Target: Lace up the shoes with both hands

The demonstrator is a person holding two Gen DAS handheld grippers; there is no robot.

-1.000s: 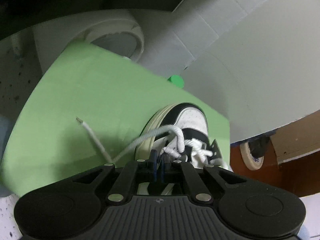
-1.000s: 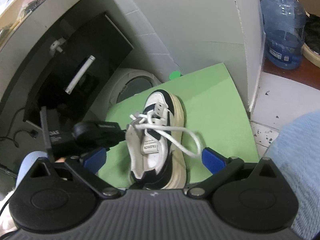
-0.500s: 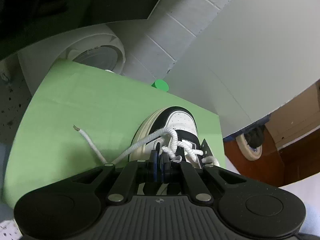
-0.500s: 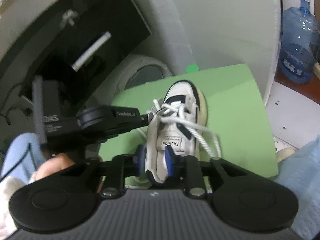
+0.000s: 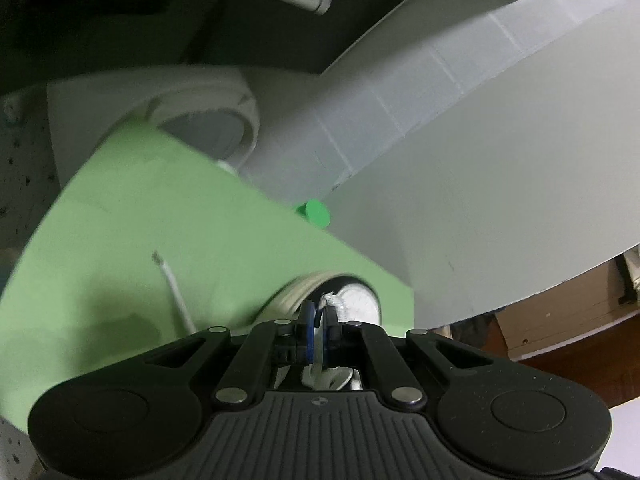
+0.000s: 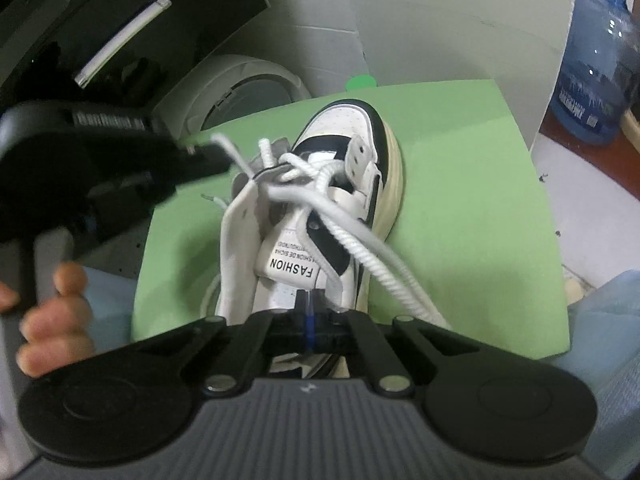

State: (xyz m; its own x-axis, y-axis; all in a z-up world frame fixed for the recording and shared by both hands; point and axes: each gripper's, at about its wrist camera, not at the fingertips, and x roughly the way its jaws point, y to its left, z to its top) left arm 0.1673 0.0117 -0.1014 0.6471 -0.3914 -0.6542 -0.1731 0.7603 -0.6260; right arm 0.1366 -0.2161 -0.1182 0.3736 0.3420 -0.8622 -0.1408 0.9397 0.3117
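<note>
One shoe (image 6: 320, 216), white and black with a cream sole, is seen lying on a green mat (image 6: 472, 184), its toe pointed away from the right wrist camera. One white lace (image 6: 360, 240) is threaded through it in loose loops, and one free lace end (image 5: 176, 292) is laid on the mat. Two tools are counted: the left hand-held gripper (image 5: 318, 320) is closed on a strand of lace by the toe; the right hand-held gripper (image 6: 308, 312) is seen fully closed just below the tongue label, nothing visibly pinched. One blue water jug (image 6: 596, 76) is stood by a grey wall.
</note>
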